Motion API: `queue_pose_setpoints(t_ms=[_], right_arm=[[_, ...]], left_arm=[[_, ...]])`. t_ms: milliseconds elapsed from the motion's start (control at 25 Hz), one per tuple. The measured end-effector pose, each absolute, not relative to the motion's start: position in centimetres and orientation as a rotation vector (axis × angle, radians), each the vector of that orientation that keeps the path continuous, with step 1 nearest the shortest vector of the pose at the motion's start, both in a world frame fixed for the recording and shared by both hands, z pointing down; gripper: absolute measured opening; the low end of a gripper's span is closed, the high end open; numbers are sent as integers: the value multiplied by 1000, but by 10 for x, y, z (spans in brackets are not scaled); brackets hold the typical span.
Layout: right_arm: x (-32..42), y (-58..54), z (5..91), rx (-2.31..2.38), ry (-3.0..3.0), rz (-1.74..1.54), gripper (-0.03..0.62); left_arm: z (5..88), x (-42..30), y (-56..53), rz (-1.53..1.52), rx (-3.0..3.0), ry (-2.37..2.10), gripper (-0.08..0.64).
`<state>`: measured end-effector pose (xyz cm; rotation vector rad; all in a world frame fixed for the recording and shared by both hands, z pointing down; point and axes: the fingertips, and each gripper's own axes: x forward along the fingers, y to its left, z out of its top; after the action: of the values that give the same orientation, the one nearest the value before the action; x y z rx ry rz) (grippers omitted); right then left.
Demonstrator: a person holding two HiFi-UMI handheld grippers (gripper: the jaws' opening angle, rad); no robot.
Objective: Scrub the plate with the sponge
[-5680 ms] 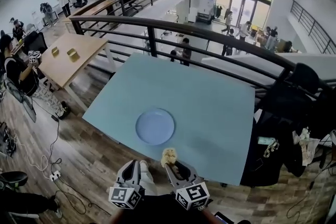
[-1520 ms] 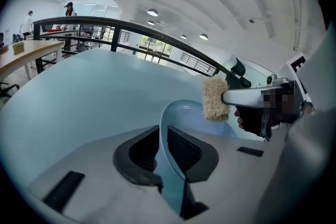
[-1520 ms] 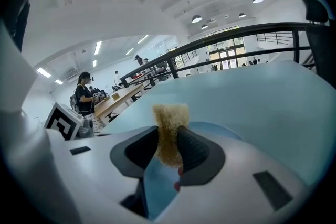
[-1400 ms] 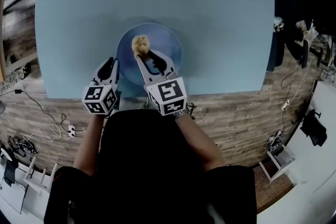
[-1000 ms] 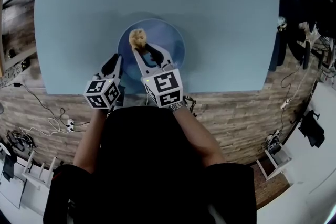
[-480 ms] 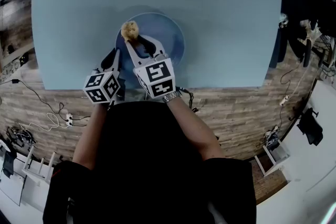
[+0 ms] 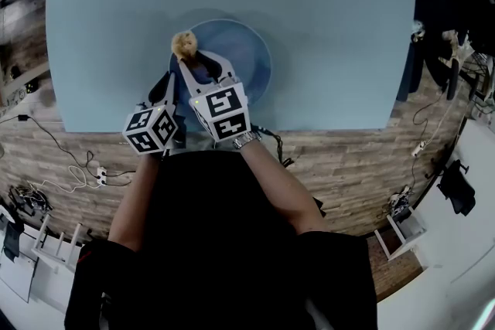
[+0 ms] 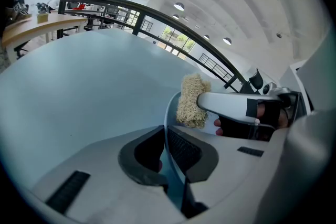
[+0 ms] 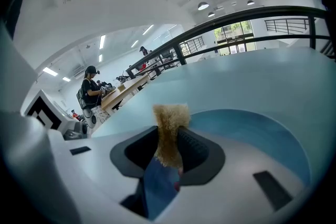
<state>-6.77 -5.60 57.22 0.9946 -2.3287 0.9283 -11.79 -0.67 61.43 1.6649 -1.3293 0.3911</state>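
Directly between the right gripper's (image 9: 168, 148) jaws sits the sponge (image 9: 169, 115), a tan fibrous wad squeezed thin between the dark pads, with its frayed top standing out past the fingertips. Just beyond and to the right of those tips lies the blue plate (image 7: 244, 56), flat on the pale blue table (image 7: 332, 4). From overhead the sponge sits at the plate's far-left rim; whether it presses on the surface cannot be told. Left gripper (image 8: 165, 145): jaws drawn nearly together, pinching the plate's near-left rim, whose thin edge runs up between the pads. Ahead of it and slightly right, the other tool's white finger (image 8: 226, 105) crosses the view with the sponge at its end, blocking most of the plate's inside; the hand (image 8: 247, 123) holding that tool shows behind. The two marker cubes ride side by side, close, at the table's near edge. Far past the right gripper's tips: a dark railing (image 9: 247, 14), wooden desks (image 9: 123, 89), a person (image 9: 90, 91) in dark clothes. Behind and below both tools: plank floor (image 7: 46, 158) with loose cables (image 7: 77, 175).
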Motion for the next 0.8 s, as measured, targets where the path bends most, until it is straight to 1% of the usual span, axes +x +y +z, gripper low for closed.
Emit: queue_pose_setpoints(t_ms=[400, 800], right_arm=[[-73, -65, 579, 1007, -2308, 942, 117], [-57, -80, 580, 1079, -2290, 934, 117]], left_arm=[[613, -120, -8, 402, 1676, -1327, 5], [614, -119, -8, 399, 1687, -1311, 5]])
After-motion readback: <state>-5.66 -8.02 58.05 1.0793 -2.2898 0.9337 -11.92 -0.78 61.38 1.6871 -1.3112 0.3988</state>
